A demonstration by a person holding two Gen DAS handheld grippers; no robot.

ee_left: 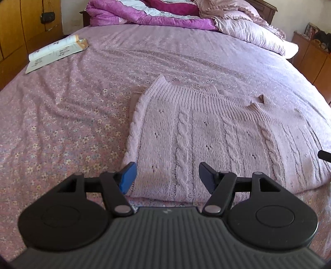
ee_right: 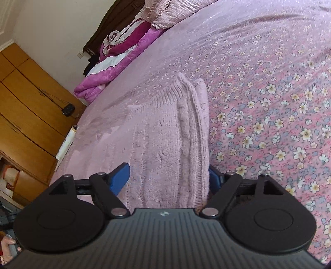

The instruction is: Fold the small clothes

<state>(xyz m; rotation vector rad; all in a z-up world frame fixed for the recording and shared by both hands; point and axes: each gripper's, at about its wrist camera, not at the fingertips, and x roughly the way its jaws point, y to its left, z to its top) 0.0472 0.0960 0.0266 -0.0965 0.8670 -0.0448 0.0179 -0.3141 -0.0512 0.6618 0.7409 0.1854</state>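
A pale pink cable-knit sweater point(ee_left: 206, 132) lies folded on the floral bedspread point(ee_left: 62, 124). My left gripper point(ee_left: 166, 178) is open, its blue fingers straddling the sweater's near left corner just above the knit. In the right wrist view the sweater point(ee_right: 165, 144) shows its stacked folded edge running away from me. My right gripper point(ee_right: 168, 178) is open, tilted on its side, with that folded edge lying between its fingers; the right finger is partly hidden behind the knit. The tip of the right gripper point(ee_left: 324, 155) peeks in at the left wrist view's right edge.
An open book point(ee_left: 55, 51) lies at the bed's far left. A purple quilt point(ee_left: 149, 14) and pink pillows point(ee_left: 254, 31) are piled at the head. Wooden wardrobes point(ee_right: 26, 107) stand beside the bed, a low cabinet point(ee_left: 310, 53) at the far right.
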